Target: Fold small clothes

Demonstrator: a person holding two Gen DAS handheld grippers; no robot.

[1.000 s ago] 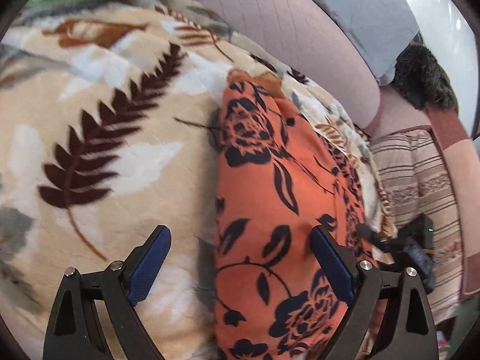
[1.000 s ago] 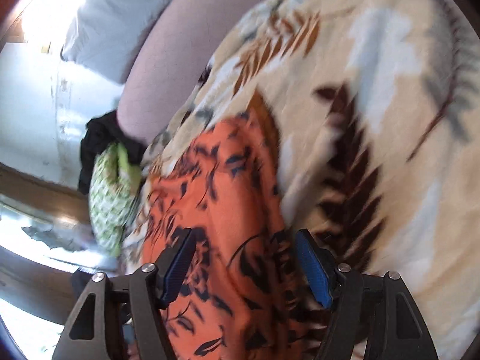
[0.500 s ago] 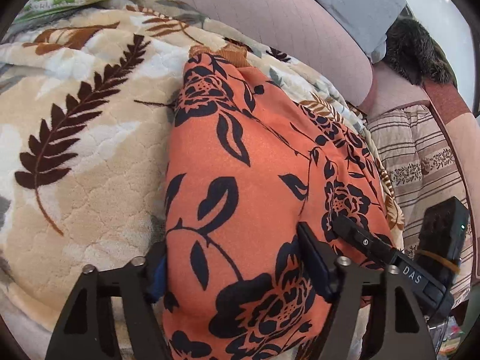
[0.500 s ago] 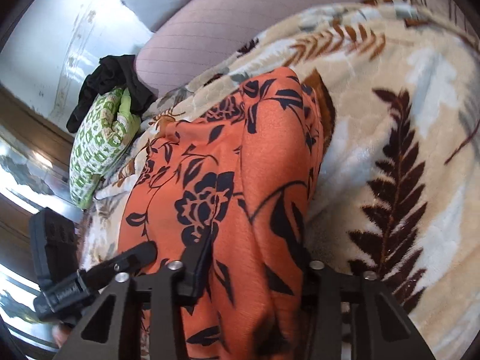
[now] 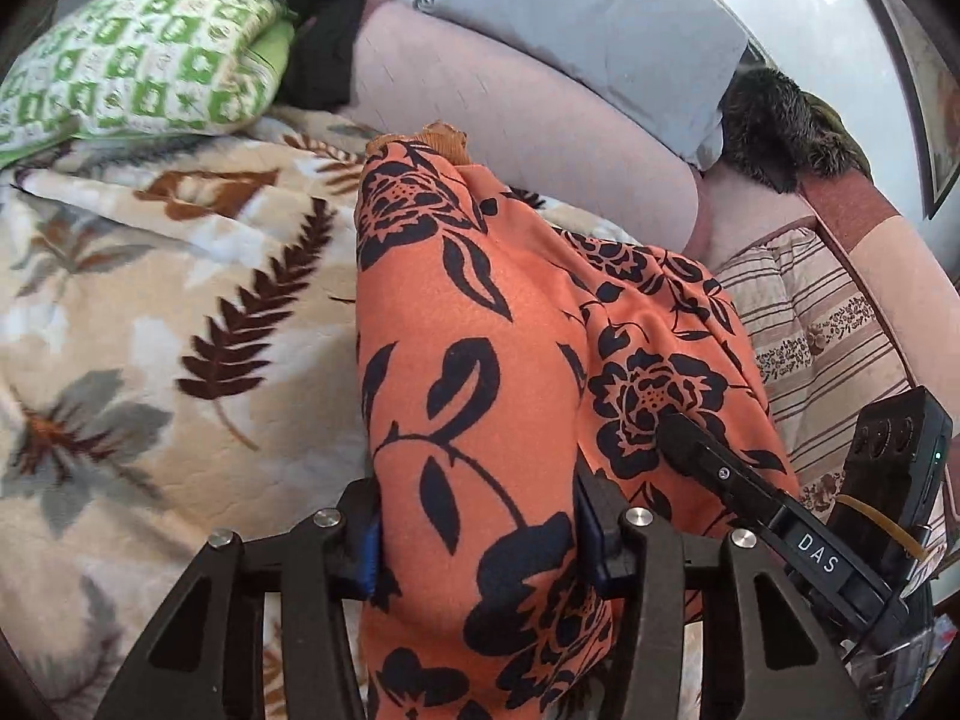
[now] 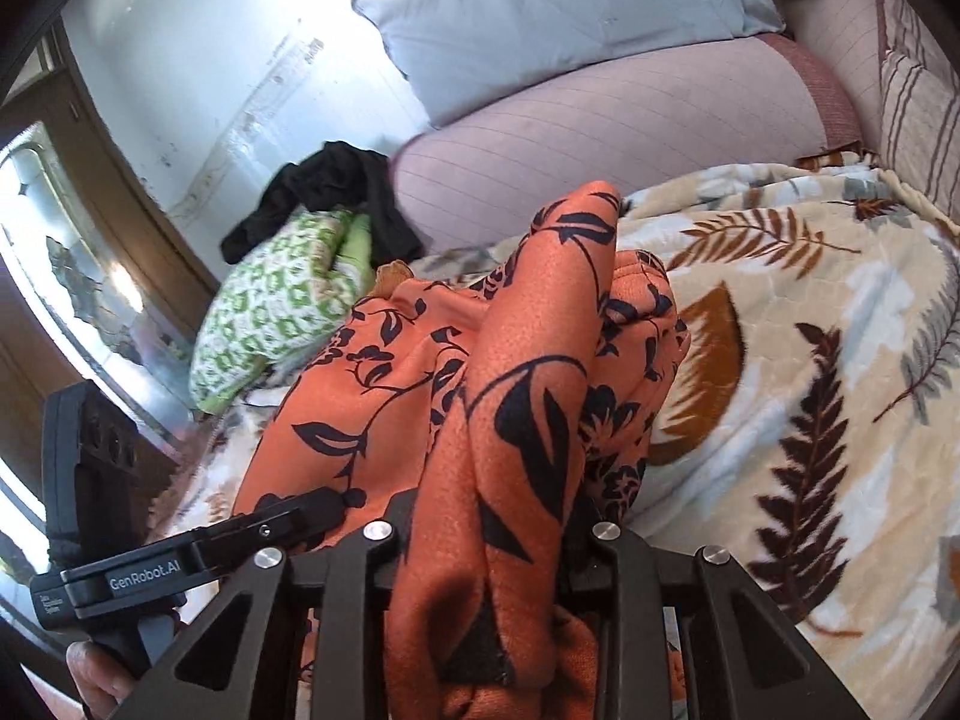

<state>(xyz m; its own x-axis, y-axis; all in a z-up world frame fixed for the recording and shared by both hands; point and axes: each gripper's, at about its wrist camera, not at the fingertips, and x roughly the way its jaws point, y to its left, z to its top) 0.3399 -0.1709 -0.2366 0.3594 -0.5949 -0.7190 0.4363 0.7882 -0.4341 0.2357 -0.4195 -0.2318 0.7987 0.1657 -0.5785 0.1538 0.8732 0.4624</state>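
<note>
An orange garment with black flowers (image 5: 480, 312) is lifted in a ridge off the leaf-print blanket (image 5: 150, 330). My left gripper (image 5: 478, 540) has its jaws closing, and its blue pads press a thick fold of that garment. In the right wrist view the same garment (image 6: 528, 372) is bunched between the jaws of my right gripper (image 6: 489, 522), which are also closing on it. The two grippers hold it side by side: the right one's finger (image 5: 708, 456) lies on the cloth in the left view, and the left one's finger (image 6: 288, 522) shows at lower left in the right view.
A green-and-white pillow (image 5: 138, 60) with a black garment (image 5: 324, 18) on it lies at the blanket's far corner. Behind run a pink bolster (image 5: 528, 114) and a pale blue pillow (image 5: 600, 18). A striped cushion (image 5: 804, 312) is at right. A hand (image 6: 90, 672) holds the left gripper.
Both grippers went from open over the flat garment to closed on its folds. Both have risen and pulled the cloth up off the blanket, and the views now show more of the room.
</note>
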